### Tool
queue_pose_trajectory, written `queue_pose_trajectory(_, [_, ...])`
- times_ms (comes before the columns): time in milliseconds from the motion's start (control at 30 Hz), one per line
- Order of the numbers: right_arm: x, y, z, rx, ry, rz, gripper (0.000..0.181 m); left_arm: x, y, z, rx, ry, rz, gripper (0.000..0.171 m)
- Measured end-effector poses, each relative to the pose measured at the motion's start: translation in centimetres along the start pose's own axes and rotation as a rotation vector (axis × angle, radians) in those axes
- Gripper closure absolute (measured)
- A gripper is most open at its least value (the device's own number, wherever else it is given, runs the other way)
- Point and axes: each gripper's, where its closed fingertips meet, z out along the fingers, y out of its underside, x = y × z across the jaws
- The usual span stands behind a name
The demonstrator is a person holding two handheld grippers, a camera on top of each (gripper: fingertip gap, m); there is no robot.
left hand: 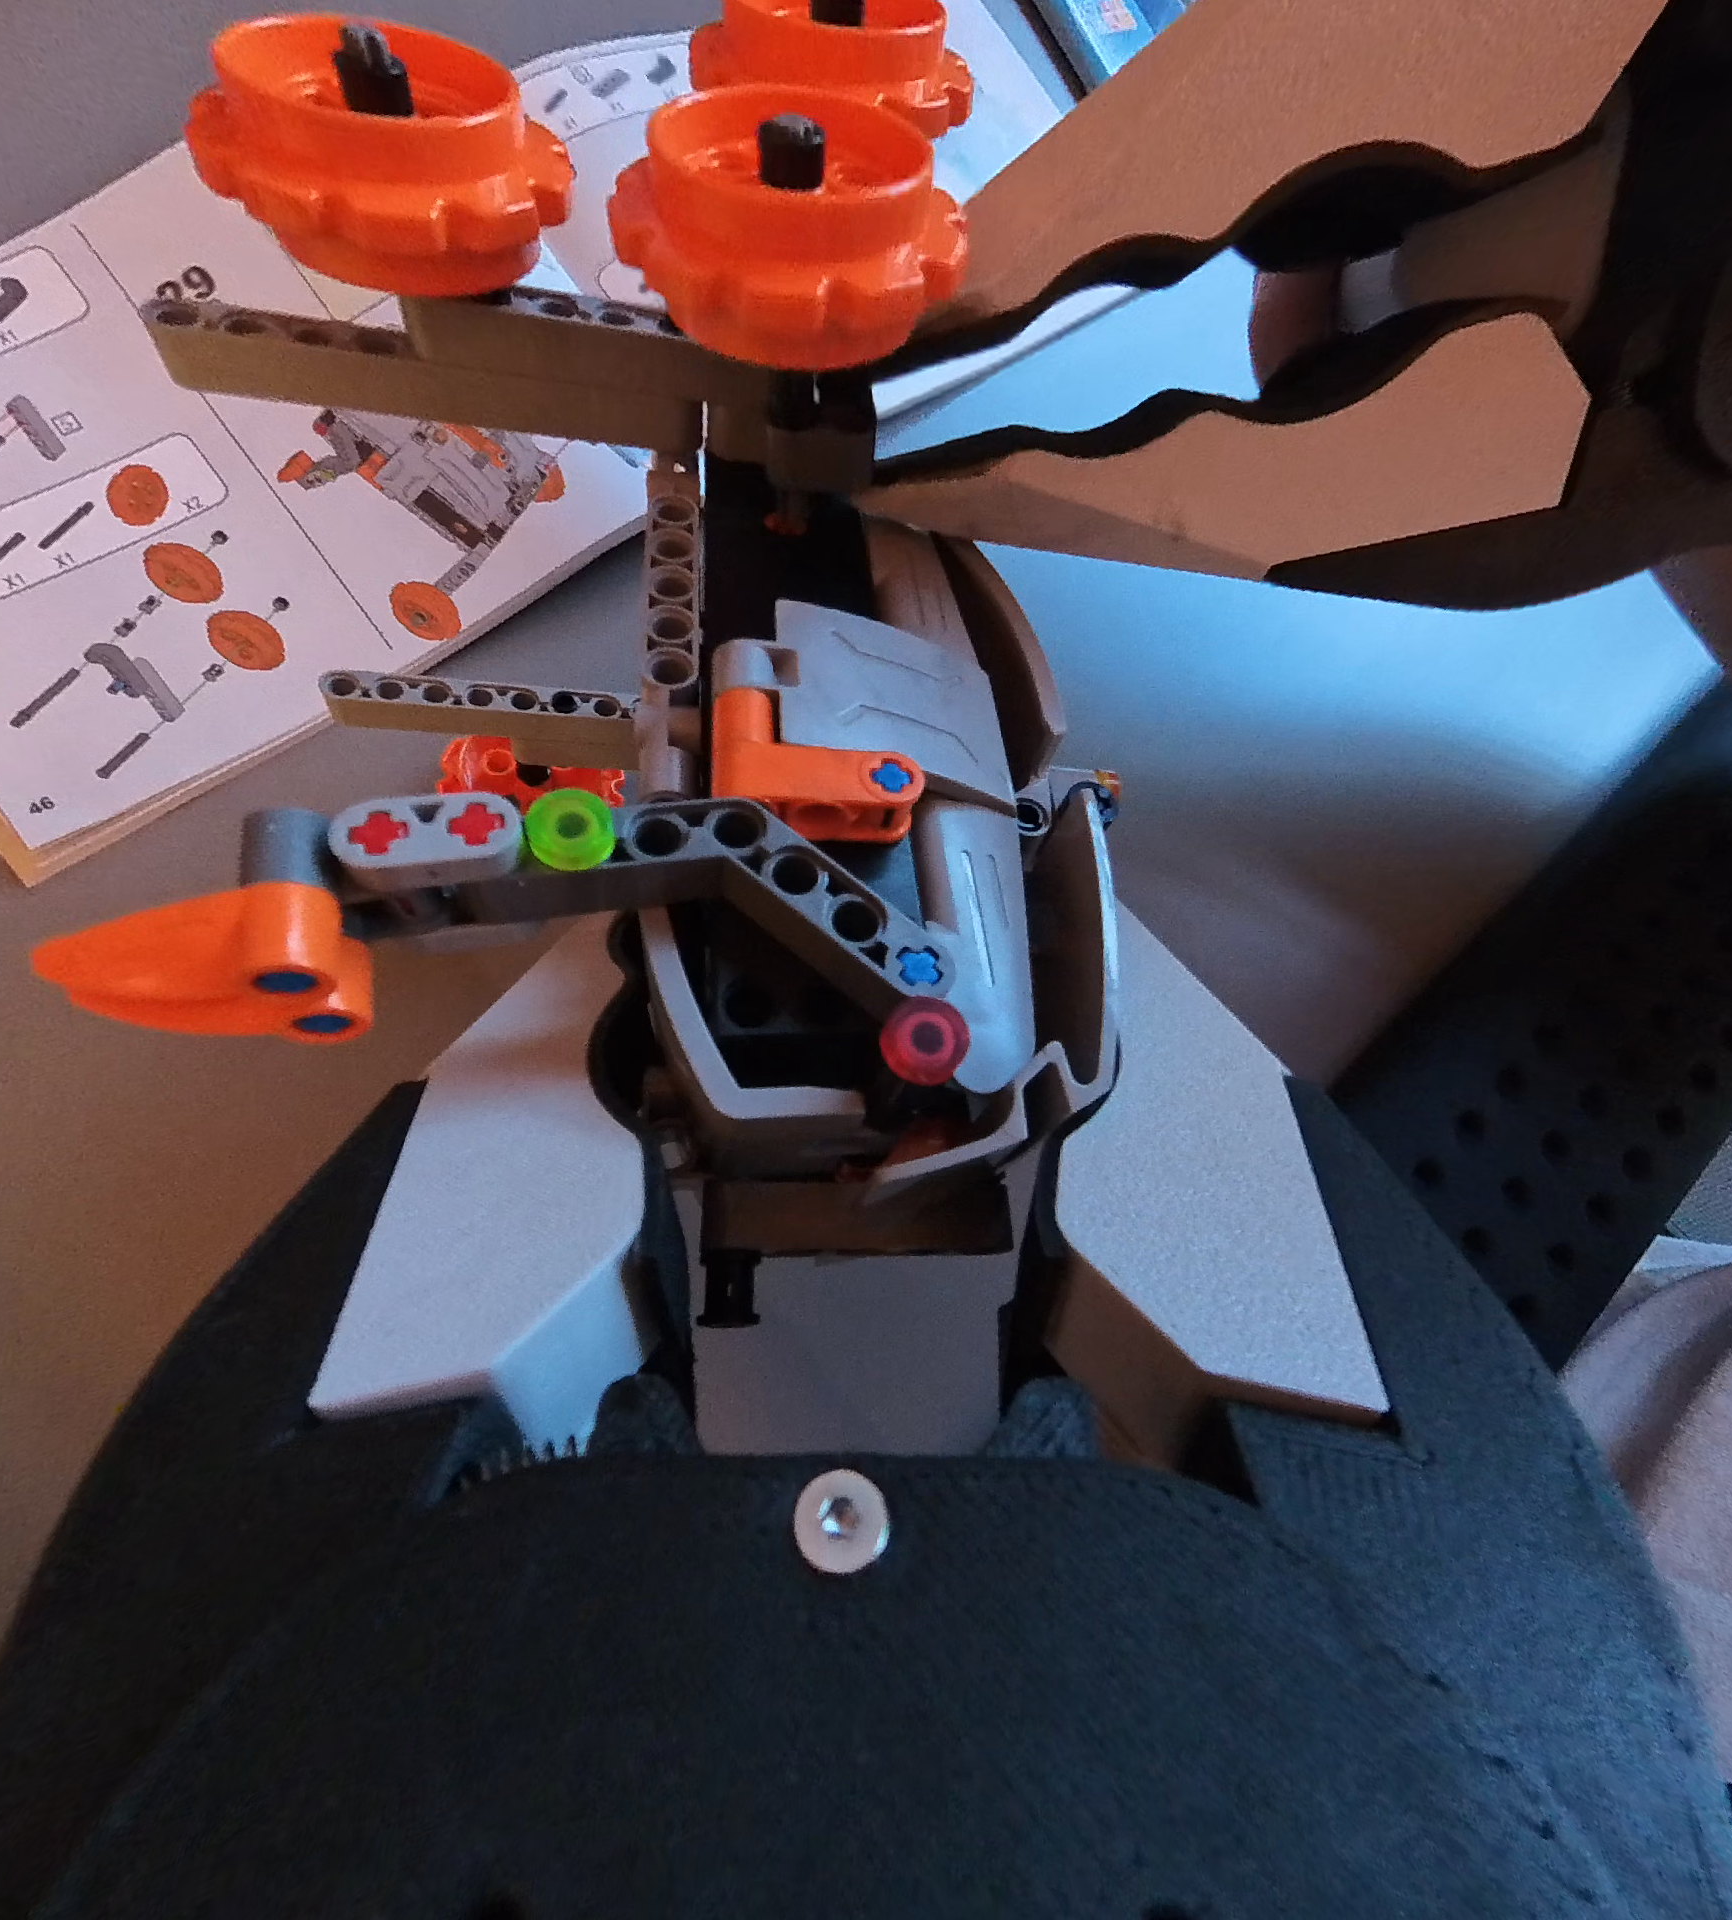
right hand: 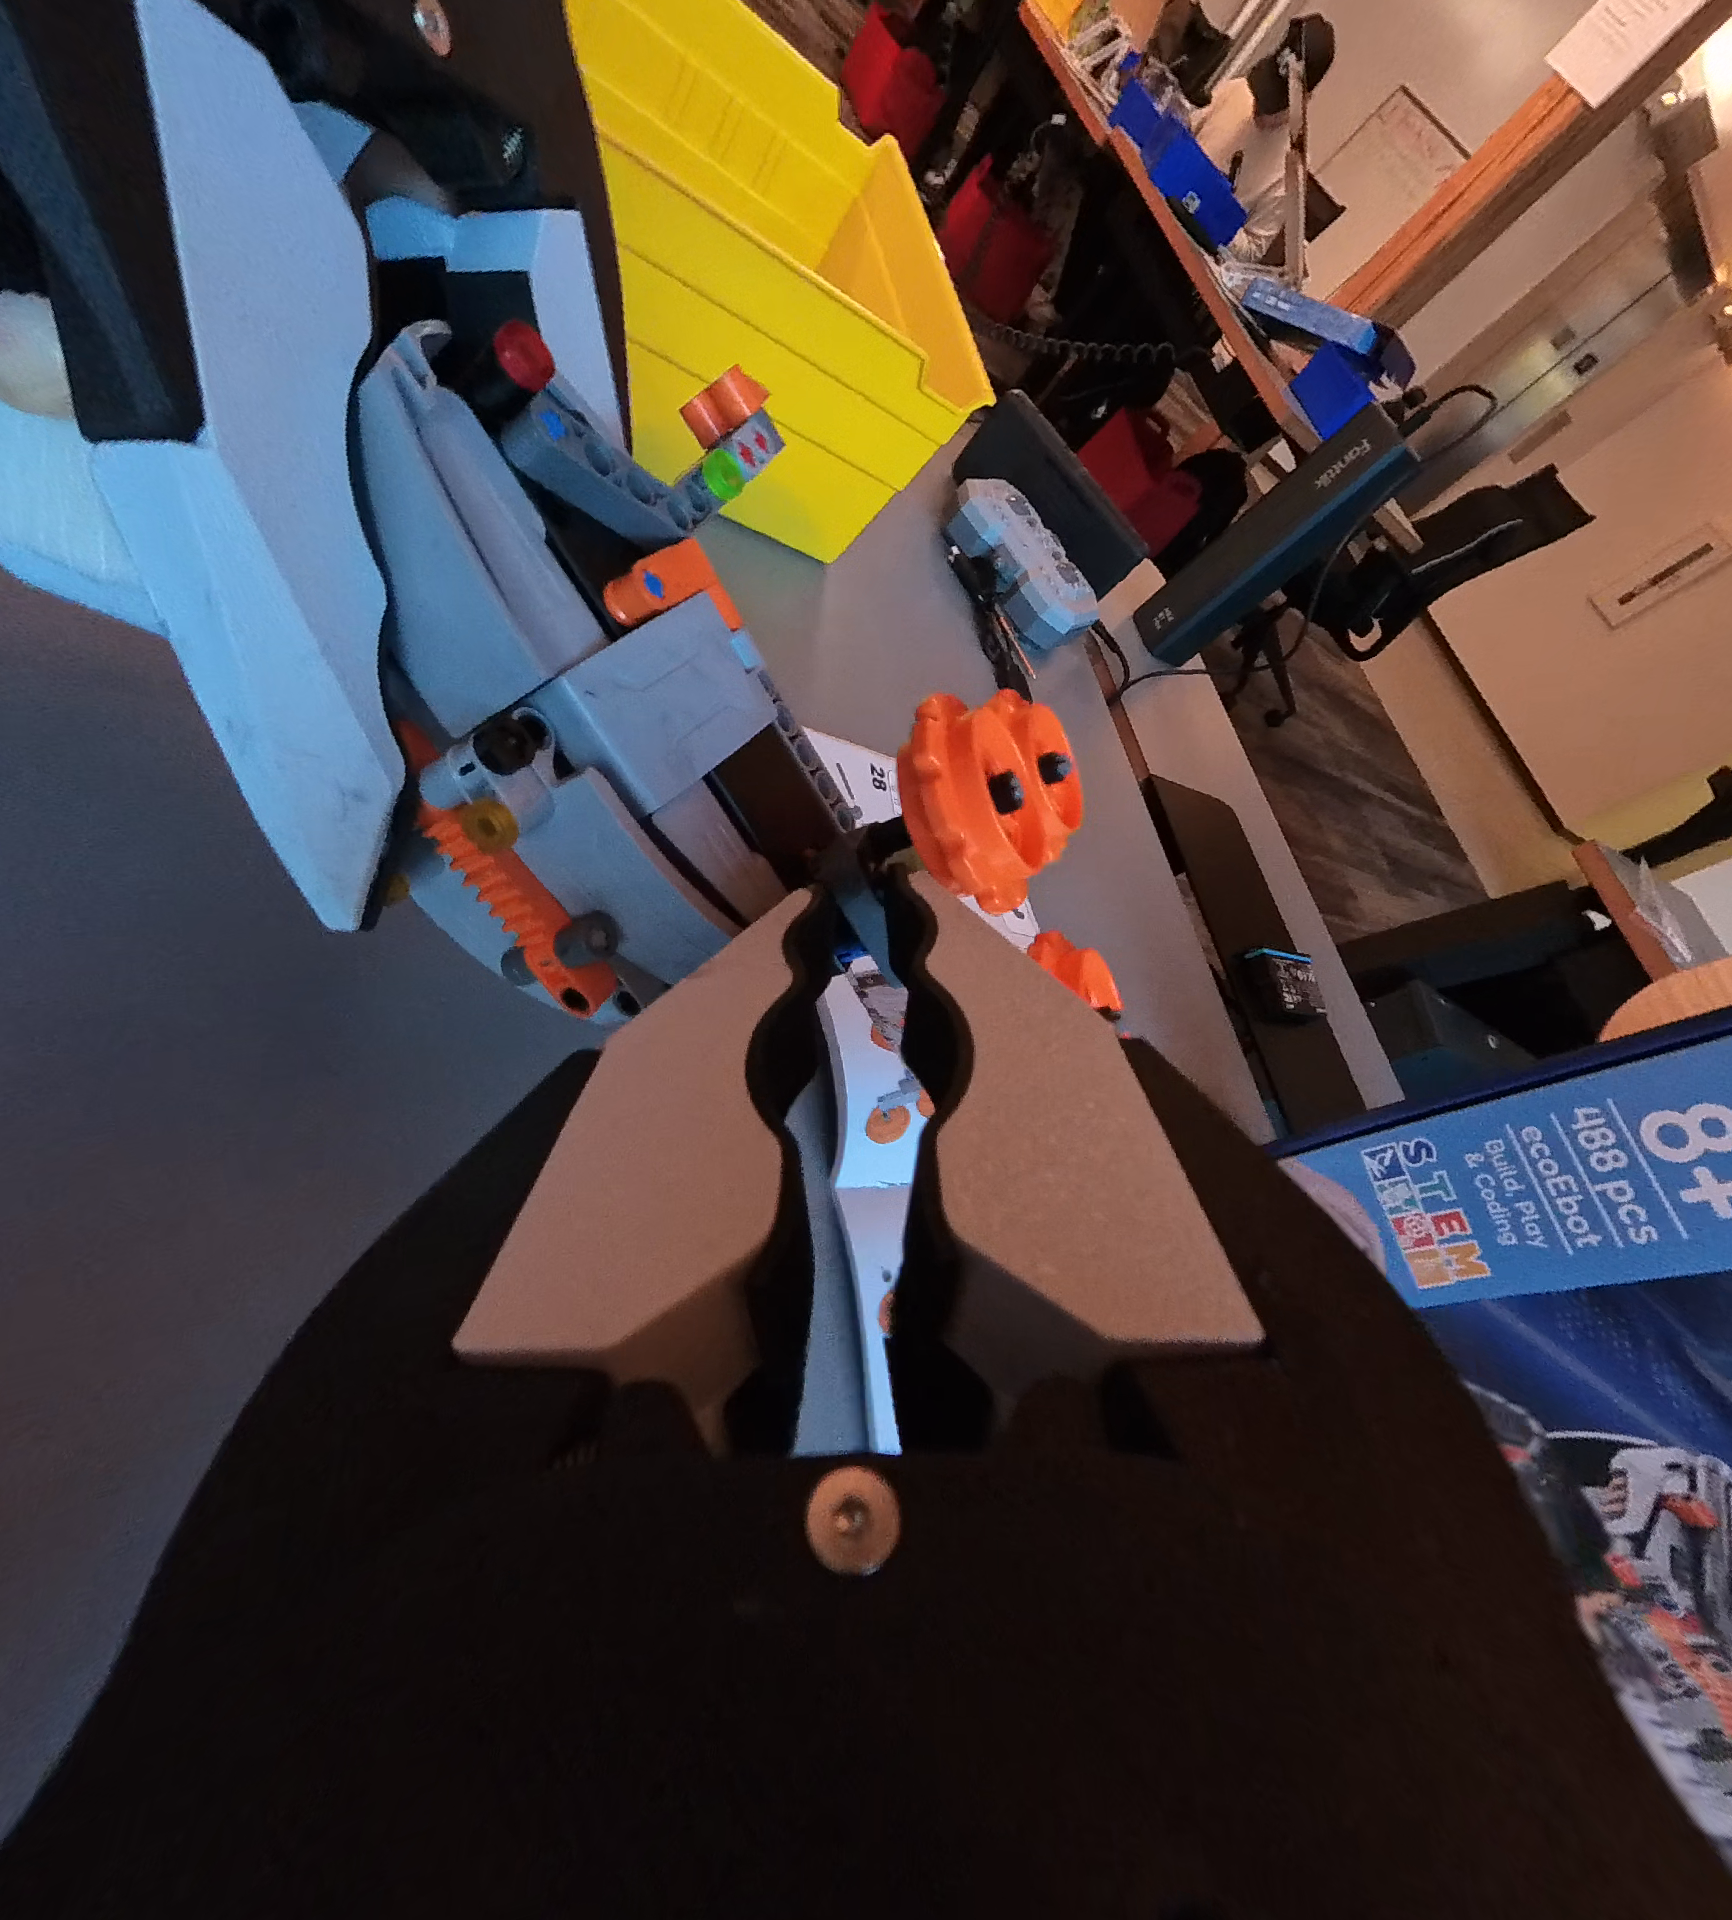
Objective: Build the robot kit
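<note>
Grey-and-orange brick-built model (left hand: 841,935) sits pinched between the fingers of the left tool (left hand: 831,1049), lifted over the grey surface (left hand: 62,1143). The right tool (right hand: 857,909) has its tips pressed onto a dark piece under the model's orange wheels (left hand: 789,223). An open instruction booklet (left hand: 166,582) lies beneath.

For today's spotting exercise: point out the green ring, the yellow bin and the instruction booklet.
green ring (left hand: 571,827), left wrist view, on its flat face.
yellow bin (right hand: 737,312), right wrist view, on its side wall.
instruction booklet (left hand: 62,582), left wrist view, on the open page.
</note>
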Motion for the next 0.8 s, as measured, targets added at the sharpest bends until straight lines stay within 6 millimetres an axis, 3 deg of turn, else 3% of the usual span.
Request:
queue_pose_trajectory(567, [-0.22,0.10,-0.03,-0.022,0.007,-0.127,0.171,-0.07,0.22,0.21,0.009,-0.035,0.012,0.094])
queue_pose_trajectory(800, [-0.50,0.09,-0.08,-0.033,-0.034,-0.092,0.171,-0.09,0.33,0.30,0.032,-0.047,0.014,0.094])
